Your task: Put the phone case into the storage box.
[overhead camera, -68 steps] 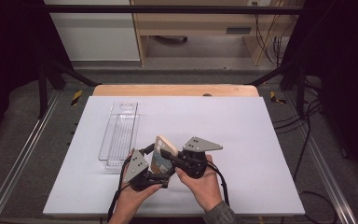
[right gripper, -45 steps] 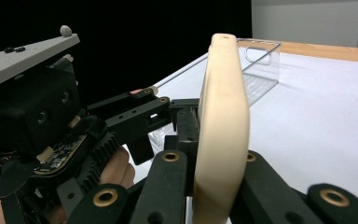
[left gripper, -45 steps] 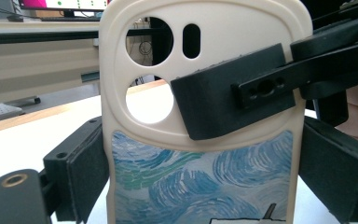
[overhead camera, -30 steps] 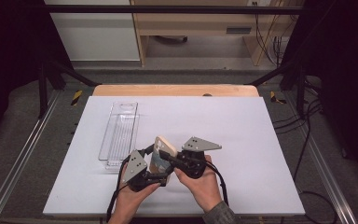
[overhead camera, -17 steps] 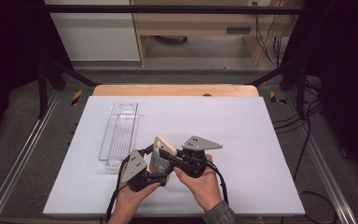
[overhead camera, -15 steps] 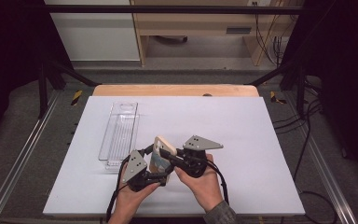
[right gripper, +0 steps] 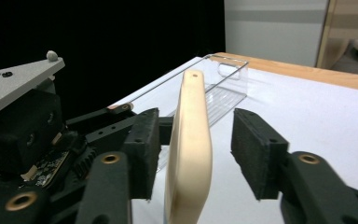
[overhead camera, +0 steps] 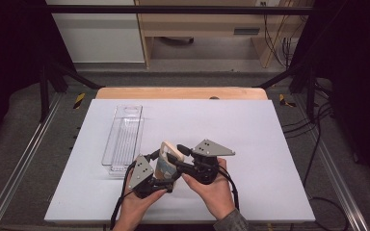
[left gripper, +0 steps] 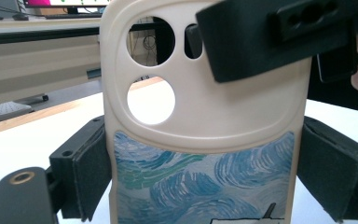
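A cream phone case [overhead camera: 166, 161] with blue swirl art and round camera holes stands upright above the near middle of the table. My left gripper [overhead camera: 160, 169] is shut on its two long sides; in the left gripper view the pads [left gripper: 91, 172] press on the case [left gripper: 205, 116]. My right gripper [overhead camera: 177, 155] straddles the case's top end from the right. Its jaws have just been opening. In the right gripper view the case's edge [right gripper: 191, 140] stands between the pads [right gripper: 256, 149] with a gap on the right side. The right gripper's jaw [left gripper: 270, 37] crosses the case's upper corner.
A clear plastic tray [overhead camera: 123, 137] lies lengthwise on the white table [overhead camera: 250, 125], just left of and beyond the grippers; it also appears behind the case [right gripper: 223, 84]. A wooden strip [overhead camera: 183, 93] runs along the table's far edge. Metal rails flank the table.
The right gripper's jaws have spread apart from the case's top end. Both hands and the case have stayed where they were.
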